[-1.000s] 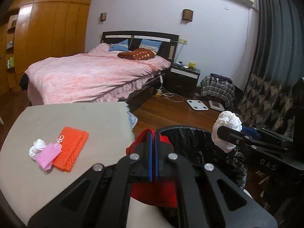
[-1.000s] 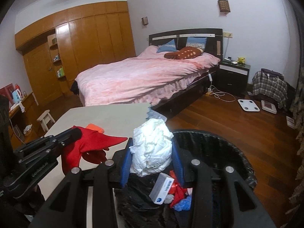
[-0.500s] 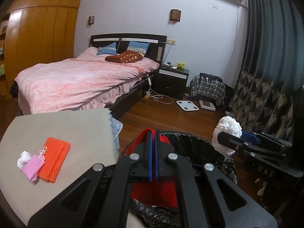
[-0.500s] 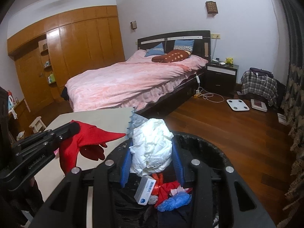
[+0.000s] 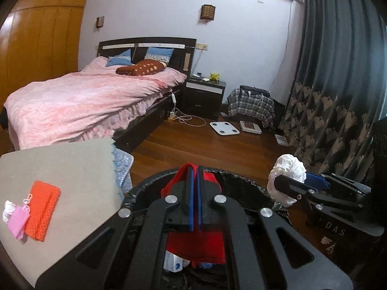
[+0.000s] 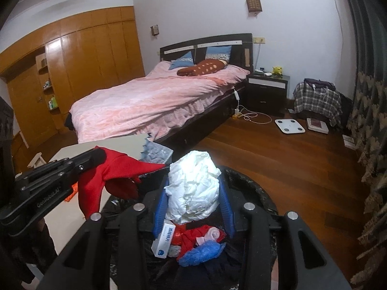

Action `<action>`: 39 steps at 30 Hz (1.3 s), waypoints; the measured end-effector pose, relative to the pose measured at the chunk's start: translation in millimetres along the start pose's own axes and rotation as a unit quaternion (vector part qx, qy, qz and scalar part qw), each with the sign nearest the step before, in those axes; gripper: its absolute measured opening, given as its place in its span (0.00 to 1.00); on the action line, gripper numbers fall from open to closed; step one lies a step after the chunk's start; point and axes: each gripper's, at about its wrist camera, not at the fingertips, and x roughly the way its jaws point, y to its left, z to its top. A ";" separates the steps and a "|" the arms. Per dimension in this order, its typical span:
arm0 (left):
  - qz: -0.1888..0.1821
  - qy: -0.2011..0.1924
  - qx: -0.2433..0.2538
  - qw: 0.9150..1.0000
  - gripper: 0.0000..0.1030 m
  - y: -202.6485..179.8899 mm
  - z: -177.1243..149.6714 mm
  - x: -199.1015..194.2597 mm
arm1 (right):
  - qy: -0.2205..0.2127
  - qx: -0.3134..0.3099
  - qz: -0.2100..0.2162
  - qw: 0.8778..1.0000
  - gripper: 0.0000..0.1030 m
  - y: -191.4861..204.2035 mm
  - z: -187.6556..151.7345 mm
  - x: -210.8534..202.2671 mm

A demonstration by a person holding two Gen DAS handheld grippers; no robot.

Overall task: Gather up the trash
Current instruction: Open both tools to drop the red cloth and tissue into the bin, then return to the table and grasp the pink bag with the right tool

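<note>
My left gripper (image 5: 194,169) is shut on a red cloth (image 5: 196,244) that hangs over the black-lined trash bin (image 5: 244,181); the cloth also shows in the right wrist view (image 6: 113,171). My right gripper (image 6: 194,188) is shut on a crumpled white paper wad (image 6: 193,188), held above the bin (image 6: 263,193); the wad also shows in the left wrist view (image 5: 287,169). Inside the bin lie a small white box (image 6: 164,240), red scraps and a blue wrapper (image 6: 203,253).
A grey table (image 5: 63,169) left of the bin carries an orange knitted pouch (image 5: 42,209), a pink pouch (image 5: 18,220) and a white wad (image 5: 7,209). A pink bed (image 5: 84,101), a nightstand, floor scales (image 5: 223,128) and dark curtains (image 5: 338,84) stand behind.
Both grippers have moved right from the table to over the bin, each keeping its hold. More of the bin's contents show now.
</note>
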 end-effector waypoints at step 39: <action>0.190 -0.005 -0.085 0.978 0.88 172.3 -27.6 -86.8 | 0.014 -0.049 0.052 0.997 0.94 119.9 5.0 47.9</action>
